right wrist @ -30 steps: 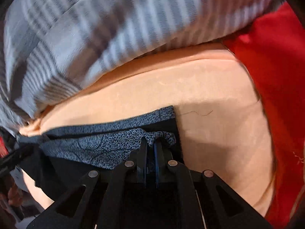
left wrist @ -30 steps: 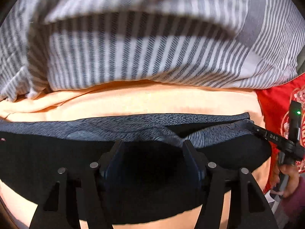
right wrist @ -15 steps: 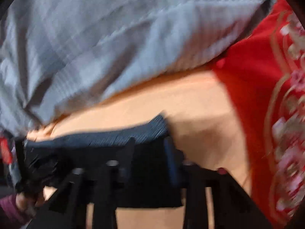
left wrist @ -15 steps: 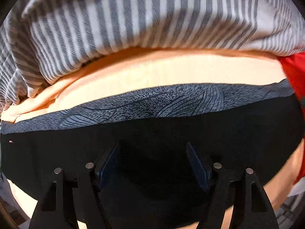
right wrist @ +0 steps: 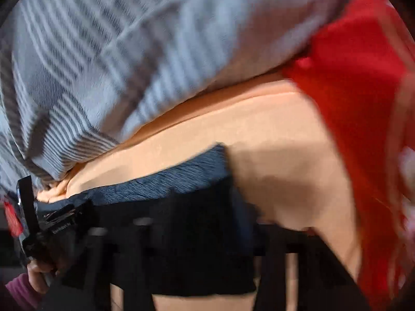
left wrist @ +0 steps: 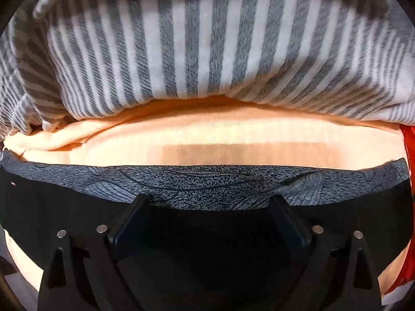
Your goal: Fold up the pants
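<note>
Pants [left wrist: 207,233] laid flat on peach sheet [left wrist: 233,150].
Both grippers' fingers just opened: left gripper [left wrist: 207,207] spread wide, right gripper [right wrist: 197,230] parted; nothing is gripped.

We see black pants [left wrist: 207,235] whose waistband [left wrist: 207,184] is speckled blue-grey with thin dark leaf-like lines. They lie on a plain peach-orange sheet [left wrist: 233,145]. Beyond it, at the far side, a blanket [left wrist: 202,51] carries broad grey and white stripes, with narrower stripes running crosswise at its edges. To the right, a bright red cloth [right wrist: 358,83] shows a whitish pattern too blurred for us to read. At the near left, a magenta sleeve [right wrist: 18,290] shows at the edge of the right wrist view.
</note>
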A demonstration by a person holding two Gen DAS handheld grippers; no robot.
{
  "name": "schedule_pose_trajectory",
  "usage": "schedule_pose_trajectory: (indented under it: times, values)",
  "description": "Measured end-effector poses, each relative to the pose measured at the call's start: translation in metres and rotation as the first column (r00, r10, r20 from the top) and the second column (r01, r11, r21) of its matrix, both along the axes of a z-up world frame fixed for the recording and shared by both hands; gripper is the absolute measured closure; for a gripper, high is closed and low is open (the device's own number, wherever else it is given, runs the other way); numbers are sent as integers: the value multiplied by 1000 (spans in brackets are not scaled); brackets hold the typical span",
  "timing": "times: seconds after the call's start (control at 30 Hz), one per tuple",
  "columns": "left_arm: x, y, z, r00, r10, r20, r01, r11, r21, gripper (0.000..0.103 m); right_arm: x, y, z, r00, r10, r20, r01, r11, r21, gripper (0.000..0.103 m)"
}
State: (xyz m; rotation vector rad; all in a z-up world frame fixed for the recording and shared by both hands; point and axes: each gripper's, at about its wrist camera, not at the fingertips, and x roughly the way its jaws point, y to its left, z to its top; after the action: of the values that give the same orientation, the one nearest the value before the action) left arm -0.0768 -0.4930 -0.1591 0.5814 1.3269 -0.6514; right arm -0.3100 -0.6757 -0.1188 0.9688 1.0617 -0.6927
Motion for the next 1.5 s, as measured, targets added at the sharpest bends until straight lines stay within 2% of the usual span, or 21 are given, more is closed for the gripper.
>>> schedule_pose_trajectory:
  times: [0.13,0.23,0.27,0.3,0.37,0.47,0.53,0.57,0.63,0.73,0.87,1.03,1.1,1.2,1.27,1.4,1.43,1.47,1.5]
  values:
    - [-15,12,16,999,-33,11,33,999,-10,8,-43,23,1,999,-51,-9,52,996,72,36]
    - [-20,32,23,999,-42,11,42,999,-2,8,-68,20,-18,997,-77,-23,79,987,138,38]
    - [-23,37,22,999,-42,9,42,999,6,8,-70,20,-22,995,-93,22,88,980,180,52]
    - [-27,40,21,999,-43,9,43,999,17,8,-70,20,-23,995,-93,45,82,976,202,78]
    - [-33,46,19,999,-47,12,47,998,34,8,-66,22,-16,997,-61,44,52,982,181,81]
    - [-40,46,15,998,-57,22,56,997,52,8,-70,15,10,999,-17,45,13,996,92,85]
    - [-45,42,5,997,-74,36,72,995,64,8,-71,4,9,1000,-13,8,13,997,81,90]
    - [-49,43,-2,996,-76,34,74,995,68,8,-71,1,0,999,-16,-39,19,996,85,91]
    - [-48,46,-6,999,-42,27,40,998,57,3,-95,-11,-17,995,-73,-68,84,980,179,91]
    - [-48,51,-1,999,-37,22,36,998,57,3,-113,-7,-3,989,-123,-78,133,981,142,91]
    - [-42,65,22,999,-36,41,34,999,35,3,-118,7,21,992,-111,-57,116,989,96,90]
    - [-28,107,50,998,0,57,0,1000,11,3,-56,48,31,1000,8,-17,-7,998,63,83]
    - [-15,125,60,997,6,81,-7,1000,14,3,-22,65,29,998,62,6,-63,996,58,73]
    - [6,145,66,993,25,111,-27,999,19,3,15,80,28,989,145,38,-147,987,62,72]
    - [28,157,66,992,56,109,-59,998,19,4,38,93,25,982,179,65,-184,980,76,72]
    - [59,177,50,993,88,80,-90,996,20,8,118,125,13,958,260,116,-270,960,77,72]
    - [66,181,40,993,78,87,-82,996,38,10,138,131,8,953,277,122,-287,955,74,72]
    - [71,182,34,993,72,89,-77,996,48,19,160,139,-4,950,287,123,-297,952,73,72]
    - [77,182,23,994,67,84,-72,995,65,22,181,147,-11,946,303,118,-313,947,72,72]
